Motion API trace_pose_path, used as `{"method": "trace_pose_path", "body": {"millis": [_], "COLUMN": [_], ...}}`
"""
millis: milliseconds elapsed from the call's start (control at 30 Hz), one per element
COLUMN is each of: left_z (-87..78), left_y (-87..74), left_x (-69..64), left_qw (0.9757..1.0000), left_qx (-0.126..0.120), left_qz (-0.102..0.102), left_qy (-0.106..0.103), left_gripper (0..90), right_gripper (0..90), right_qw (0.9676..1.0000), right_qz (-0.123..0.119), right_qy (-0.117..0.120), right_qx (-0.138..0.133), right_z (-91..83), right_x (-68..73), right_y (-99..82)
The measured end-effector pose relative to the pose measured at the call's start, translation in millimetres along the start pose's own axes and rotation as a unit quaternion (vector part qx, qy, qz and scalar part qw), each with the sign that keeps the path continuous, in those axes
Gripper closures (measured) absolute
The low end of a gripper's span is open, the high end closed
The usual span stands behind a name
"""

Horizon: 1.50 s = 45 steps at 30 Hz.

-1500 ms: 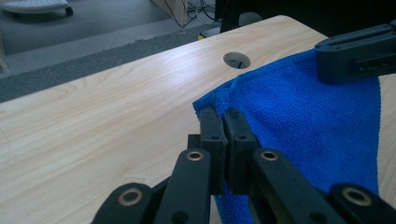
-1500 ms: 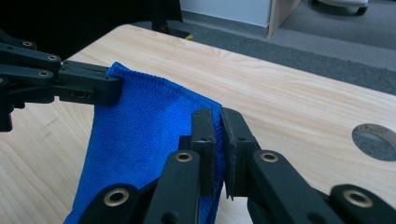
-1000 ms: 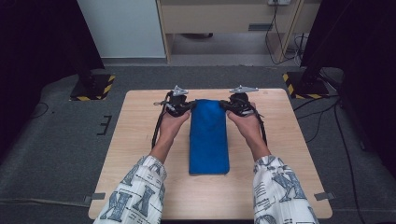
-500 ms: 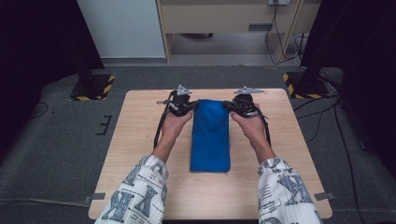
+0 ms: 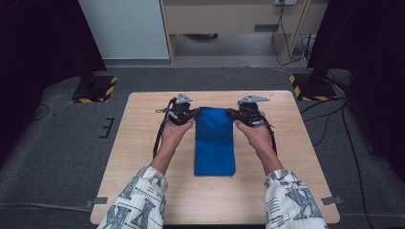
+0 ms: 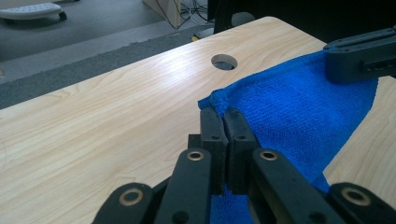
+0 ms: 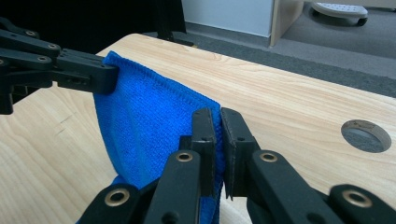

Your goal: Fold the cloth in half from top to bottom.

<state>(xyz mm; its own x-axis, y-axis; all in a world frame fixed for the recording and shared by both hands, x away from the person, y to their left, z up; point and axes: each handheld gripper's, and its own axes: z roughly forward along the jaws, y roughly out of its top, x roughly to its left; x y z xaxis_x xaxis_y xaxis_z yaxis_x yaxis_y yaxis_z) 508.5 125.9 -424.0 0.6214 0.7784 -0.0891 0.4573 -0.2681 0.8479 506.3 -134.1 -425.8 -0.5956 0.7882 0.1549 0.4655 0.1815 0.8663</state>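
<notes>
A person's two forearms in patterned sleeves reach up from the bottom of the high view over a light wooden worktop [image 5: 143,143]. A folded blue cloth [image 5: 214,140] lies lengthwise at the centre of the frame, its far end lifted. The left gripper [image 5: 193,114], just left of centre, has its fingers [image 6: 212,133] closed tight on the cloth's far left corner, which bunches above the tips in the left gripper view. The right gripper [image 5: 231,113], just right of centre, has its fingers [image 7: 204,130] pinched on the far right corner, the cloth's edge caught between them. A round hole [image 6: 224,61] in the worktop sits in the upper middle of the left gripper view.
</notes>
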Motion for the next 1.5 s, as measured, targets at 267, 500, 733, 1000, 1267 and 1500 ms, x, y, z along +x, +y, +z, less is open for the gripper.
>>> {"method": "trace_pose_path", "body": {"millis": [267,500,733,1000,1267,1500], "left_z": [-3.5,-12.0,-22.0,-19.1,-19.4,-30.1], "left_y": [-9.1,-17.6,-34.2,-52.2,-68.3,-67.5], "left_x": [-7.6,-10.6,-17.2,-18.7,-23.2,-21.7], "left_qw": [1.0,0.9998,0.9998,0.9991,0.9985,0.9979], "left_qx": [0.002,0.003,0.012,0.015,0.021,0.004], "left_qz": [0.003,0.004,0.012,-0.012,-0.021,-0.04], "left_qy": [-0.008,-0.018,-0.015,-0.038,-0.046,-0.051], "left_gripper": [87.6,87.6,87.5,86.2,79.1,42.0], "right_gripper": [85.0,85.1,85.0,85.3,85.4,85.4], "right_qw": [1.0,0.9998,0.9993,0.9991,0.9985,0.9982], "right_qz": [-0.001,-0.004,-0.017,-0.012,-0.015,-0.017], "right_qy": [0.004,0.017,0.031,0.036,0.043,0.049], "right_qx": [0.003,0.004,0.013,0.021,0.029,0.028], "right_z": [-6.3,-10.8,-13.2,-10.1,-7.3,-8.4], "right_x": [1.0,7.5,17.3,20.7,22.0,25.1], "right_y": [-11.6,-24.0,-36.1,-46.4,-49.1,-48.3]}}
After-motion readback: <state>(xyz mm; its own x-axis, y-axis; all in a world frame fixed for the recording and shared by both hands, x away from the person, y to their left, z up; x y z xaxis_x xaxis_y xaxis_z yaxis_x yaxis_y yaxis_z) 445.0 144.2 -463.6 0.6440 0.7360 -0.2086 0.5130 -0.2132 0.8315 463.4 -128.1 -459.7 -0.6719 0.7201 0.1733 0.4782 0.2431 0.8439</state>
